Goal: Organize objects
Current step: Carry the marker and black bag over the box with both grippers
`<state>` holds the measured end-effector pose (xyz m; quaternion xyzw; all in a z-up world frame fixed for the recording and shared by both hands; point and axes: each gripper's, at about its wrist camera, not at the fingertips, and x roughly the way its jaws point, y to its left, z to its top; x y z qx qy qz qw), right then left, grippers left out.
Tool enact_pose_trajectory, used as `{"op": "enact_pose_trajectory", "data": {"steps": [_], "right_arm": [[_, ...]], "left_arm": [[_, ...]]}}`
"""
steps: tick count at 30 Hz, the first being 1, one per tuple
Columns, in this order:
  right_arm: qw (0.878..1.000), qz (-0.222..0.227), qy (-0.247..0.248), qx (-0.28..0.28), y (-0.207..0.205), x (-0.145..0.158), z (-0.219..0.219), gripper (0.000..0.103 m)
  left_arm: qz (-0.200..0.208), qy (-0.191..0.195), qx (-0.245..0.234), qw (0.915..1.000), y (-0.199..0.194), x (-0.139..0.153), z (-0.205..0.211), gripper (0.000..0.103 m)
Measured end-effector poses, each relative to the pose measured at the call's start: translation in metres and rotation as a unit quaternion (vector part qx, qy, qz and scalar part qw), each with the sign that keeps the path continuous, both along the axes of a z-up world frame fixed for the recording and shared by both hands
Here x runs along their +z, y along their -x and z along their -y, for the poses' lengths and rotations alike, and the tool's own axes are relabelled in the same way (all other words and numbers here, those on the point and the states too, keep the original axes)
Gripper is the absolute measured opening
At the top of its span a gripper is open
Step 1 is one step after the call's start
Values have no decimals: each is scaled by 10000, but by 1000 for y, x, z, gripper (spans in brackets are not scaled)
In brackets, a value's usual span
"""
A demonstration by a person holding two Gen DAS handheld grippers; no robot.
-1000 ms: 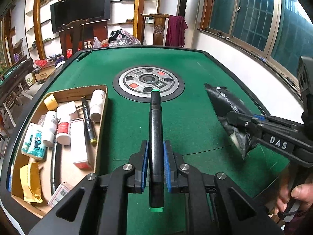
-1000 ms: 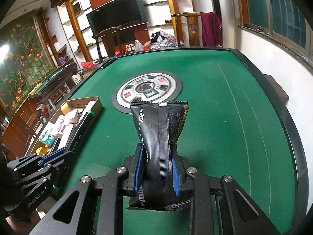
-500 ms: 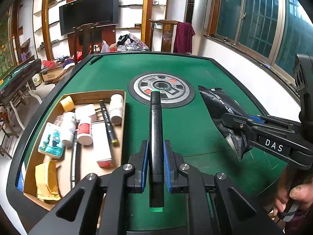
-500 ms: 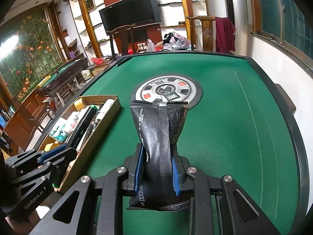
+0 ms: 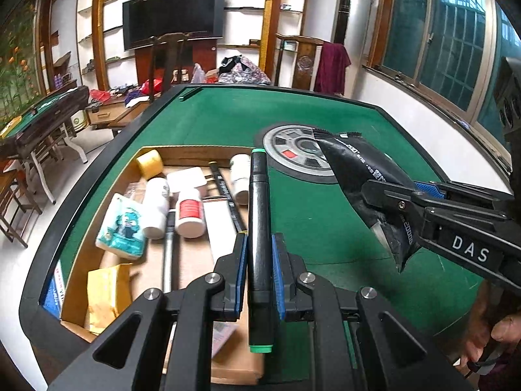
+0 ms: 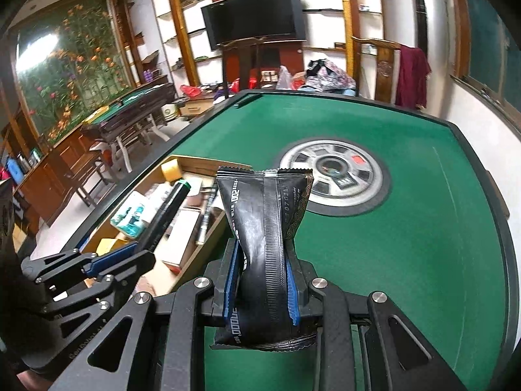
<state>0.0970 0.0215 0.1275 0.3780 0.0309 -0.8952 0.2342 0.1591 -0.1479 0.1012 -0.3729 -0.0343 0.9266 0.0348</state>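
Nearest, left gripper (image 5: 259, 272): fingers clamped on black marker (image 5: 259, 228), long axis pointing ahead, over the cardboard box's (image 5: 195, 152) right edge. Right gripper (image 6: 264, 288): fingers pinching black snack packet (image 6: 265, 228), farther right over the green table (image 6: 407, 228).

A flat-screen television (image 5: 172, 16) is hanging on the far wall, well ahead of the tool. Wooden shelving (image 5: 247, 9) is standing on both sides of it. A maroon garment (image 5: 332, 65) is draping over a carved wooden chair (image 5: 302, 62), ahead and to the right. A tall white air conditioner (image 5: 353, 13) is standing beside barred windows (image 5: 439, 36). A second green-topped table (image 6: 136, 104) is standing far left, below a floral mural (image 6: 65, 75).
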Motion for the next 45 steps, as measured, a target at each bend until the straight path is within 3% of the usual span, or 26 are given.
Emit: {"op": "enact_pose_trajectory", "data": {"steps": [19, 30, 45], "right_arm": [[9969, 242, -306, 676, 20, -23, 97, 28], [9925, 639, -534, 894, 38, -56, 142, 28], [9910, 663, -608, 994, 45, -57, 169, 28]], "left_arm": [[386, -245, 575, 9973, 15, -31, 78, 14], [659, -419, 879, 9931, 20, -58, 111, 14], [645, -437, 864, 9932, 25, -60, 116, 14]]}}
